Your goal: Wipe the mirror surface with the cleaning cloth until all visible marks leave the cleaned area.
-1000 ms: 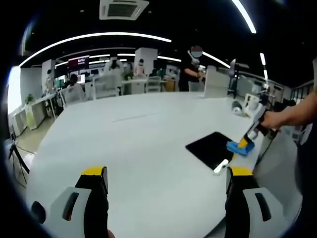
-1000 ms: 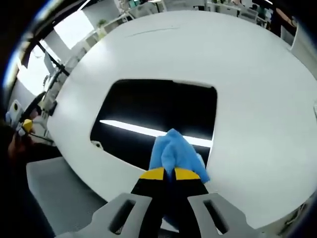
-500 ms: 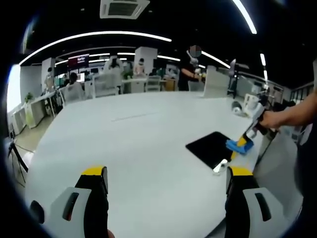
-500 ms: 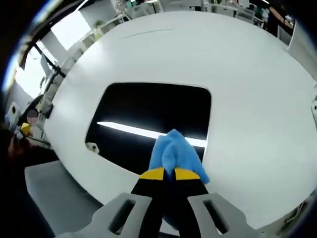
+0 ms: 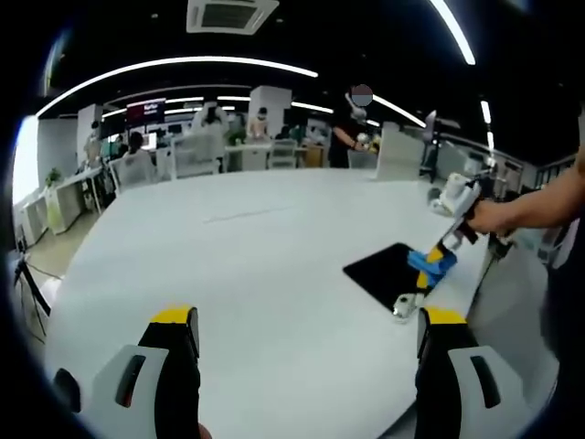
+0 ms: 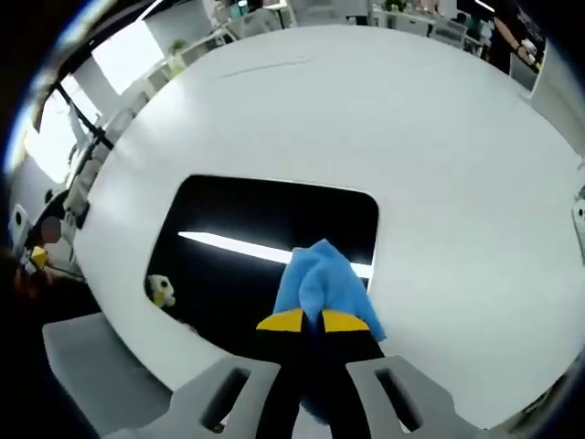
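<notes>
Bare white table spreads wide around the mirror.

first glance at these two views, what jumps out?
The blue cleaning cloth, pinched in the shut right gripper, sits on the near edge of the dark mirror, which lies flat on the white table and reflects a bright ceiling light strip. In the left gripper view, the left gripper hangs open above bare tabletop, away from the mirror.

The left gripper view looks low across the white table — from well back. The right gripper view looks steeply down, close above the mirror — both views share it.
</notes>
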### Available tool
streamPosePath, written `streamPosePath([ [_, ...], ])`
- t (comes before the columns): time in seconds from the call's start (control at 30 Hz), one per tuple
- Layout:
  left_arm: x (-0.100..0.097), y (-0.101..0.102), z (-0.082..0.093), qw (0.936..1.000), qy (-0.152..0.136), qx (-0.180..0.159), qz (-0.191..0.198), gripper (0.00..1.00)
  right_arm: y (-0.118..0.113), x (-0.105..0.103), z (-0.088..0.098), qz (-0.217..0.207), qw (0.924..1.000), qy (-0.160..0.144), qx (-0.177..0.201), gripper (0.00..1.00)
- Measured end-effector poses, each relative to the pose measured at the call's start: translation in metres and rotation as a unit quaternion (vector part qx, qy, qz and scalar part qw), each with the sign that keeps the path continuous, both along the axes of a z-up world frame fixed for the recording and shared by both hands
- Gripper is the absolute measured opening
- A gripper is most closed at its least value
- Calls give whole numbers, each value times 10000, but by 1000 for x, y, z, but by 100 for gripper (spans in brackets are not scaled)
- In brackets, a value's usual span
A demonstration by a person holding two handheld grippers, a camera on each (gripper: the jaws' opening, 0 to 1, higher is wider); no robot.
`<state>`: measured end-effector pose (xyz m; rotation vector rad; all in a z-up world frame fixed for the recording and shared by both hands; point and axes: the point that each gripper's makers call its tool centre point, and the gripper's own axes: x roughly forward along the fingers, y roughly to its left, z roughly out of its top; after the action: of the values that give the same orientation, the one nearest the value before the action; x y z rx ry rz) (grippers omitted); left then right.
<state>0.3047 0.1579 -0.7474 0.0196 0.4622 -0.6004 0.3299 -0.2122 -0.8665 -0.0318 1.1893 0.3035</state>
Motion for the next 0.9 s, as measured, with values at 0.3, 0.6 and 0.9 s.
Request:
streamPosePath([
  [0.3,0,4,2,10000,3,66,-39,99,-6,27,-1,-14,9999,-29,-117,0],
  [0.6,-1,10,1,10000,20,63,15,99,-9,48,0,53,9994,-185,-271,0],
  [0.9,6,5,-1,10000,0,47,17,99,-12,59,0,-53,9994,-261,-221,0],
])
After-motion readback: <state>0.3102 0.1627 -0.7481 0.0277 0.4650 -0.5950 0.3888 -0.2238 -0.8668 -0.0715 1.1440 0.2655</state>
